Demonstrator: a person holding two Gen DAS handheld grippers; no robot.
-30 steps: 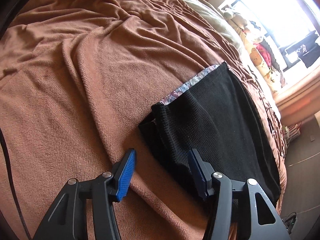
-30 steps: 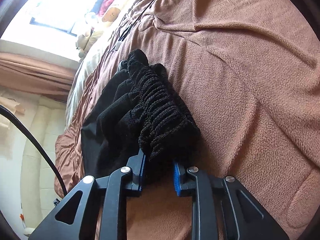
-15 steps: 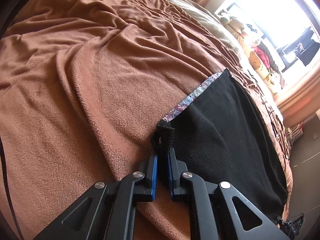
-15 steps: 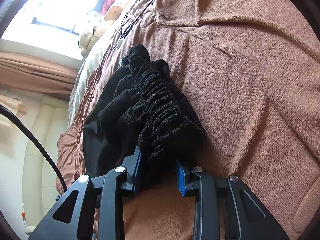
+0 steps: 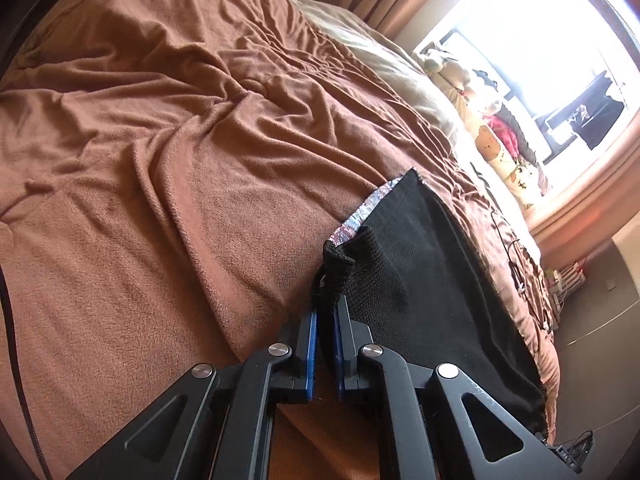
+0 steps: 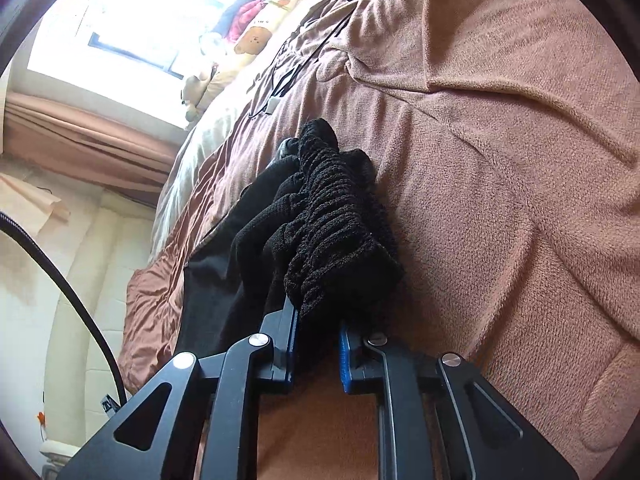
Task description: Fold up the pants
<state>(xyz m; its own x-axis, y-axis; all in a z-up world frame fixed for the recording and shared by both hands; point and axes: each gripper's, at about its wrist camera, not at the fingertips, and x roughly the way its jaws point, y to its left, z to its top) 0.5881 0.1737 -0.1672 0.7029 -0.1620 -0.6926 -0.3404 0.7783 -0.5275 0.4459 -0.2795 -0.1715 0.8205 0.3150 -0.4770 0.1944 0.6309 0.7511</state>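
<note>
Black knit pants (image 5: 424, 280) lie on a brown blanket (image 5: 160, 160), a patterned lining strip (image 5: 360, 216) showing along their upper edge. In the left wrist view my left gripper (image 5: 326, 312) is shut on the near corner of the pants, which stands lifted off the blanket. In the right wrist view the gathered waistband (image 6: 336, 232) bunches up between the blue pads of my right gripper (image 6: 318, 320). Its jaws are closing, and the pads press on the thick fabric.
The blanket (image 6: 500, 160) covers the whole bed, with loose folds. Stuffed toys (image 5: 496, 148) and a pale pillow line the bed's far edge under a bright window (image 5: 552, 40). Cables (image 6: 296, 64) lie on the blanket there. A black cord (image 6: 60, 280) hangs at the left.
My left gripper went from wide open to shut on the pants' corner, then lifted it a little. My right gripper squeezed tighter on the waistband and stayed in place.
</note>
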